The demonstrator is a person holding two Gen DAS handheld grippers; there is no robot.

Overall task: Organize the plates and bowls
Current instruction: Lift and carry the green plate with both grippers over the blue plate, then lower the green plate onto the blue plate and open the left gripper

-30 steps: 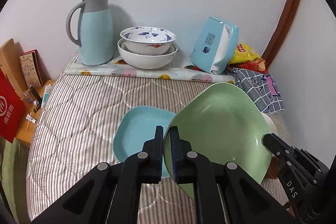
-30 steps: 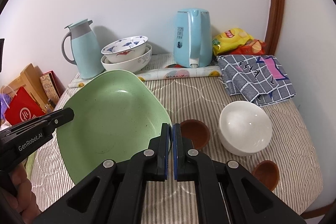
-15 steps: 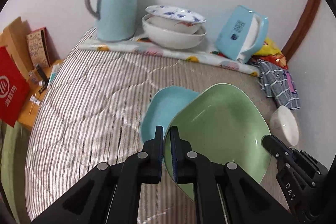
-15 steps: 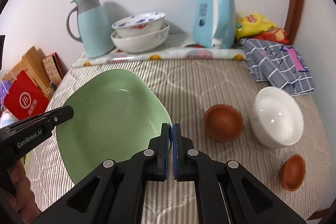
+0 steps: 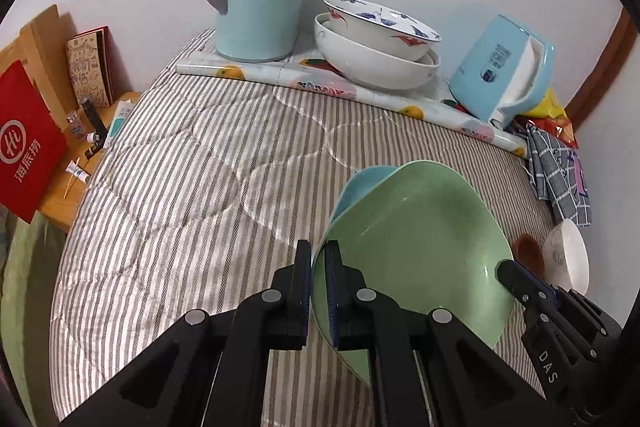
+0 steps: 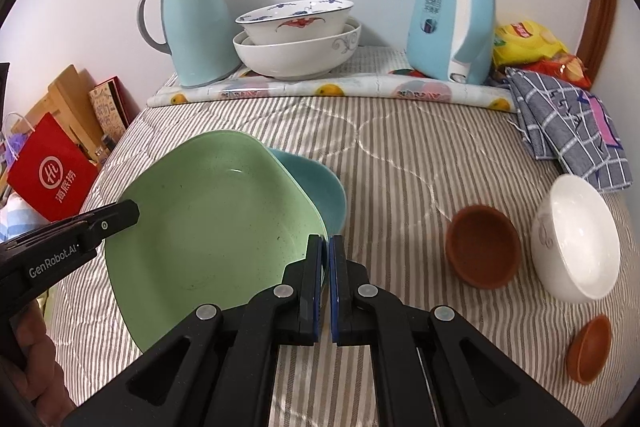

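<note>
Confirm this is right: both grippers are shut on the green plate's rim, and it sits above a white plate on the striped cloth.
Not quite. The plate under the green plate is blue, not white, as the right wrist view shows. Otherwise right: left gripper and right gripper are shut on its rim, over the striped cloth.

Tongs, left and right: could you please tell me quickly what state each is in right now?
Left tongs: closed on the green plate rim.
Right tongs: closed on the same plate's opposite rim.

A green plate (image 6: 212, 223) is showing faint dark specks, overlapping a teal plate (image 6: 320, 187) on the grey-and-white striped quilt (image 6: 400, 155). Two bowls (image 6: 482, 247) are showing brown; a third (image 6: 576, 239) is gleaming white.
</note>
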